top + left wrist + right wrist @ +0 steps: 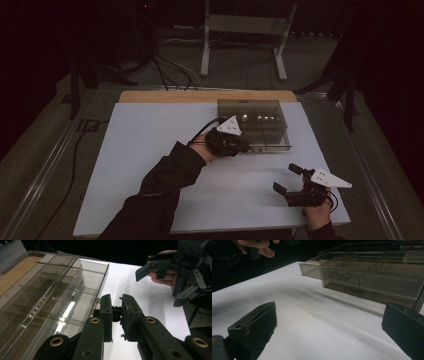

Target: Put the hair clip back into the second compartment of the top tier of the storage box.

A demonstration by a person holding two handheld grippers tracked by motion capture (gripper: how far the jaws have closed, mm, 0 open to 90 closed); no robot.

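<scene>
Left tool (117,315) nearly closed beside clear compartment box (50,297).

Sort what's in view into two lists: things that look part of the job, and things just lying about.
Likely part of the job:
- clear compartment box, lid lifted
- left gripper, nearly closed on a small black part at the box's edge
- right gripper, open, off to the side
- white table

Lying about:
- metal stand
- floor cables

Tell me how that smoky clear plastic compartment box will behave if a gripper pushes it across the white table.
The compartment box looks like thin rigid plastic, so it should move as one stiff piece, not flex. It sits flat and low on the smooth white table, so it will probably slide rather than tip. Most compartments look empty, so it is likely light and may skid or pivot if pushed off-centre.
</scene>
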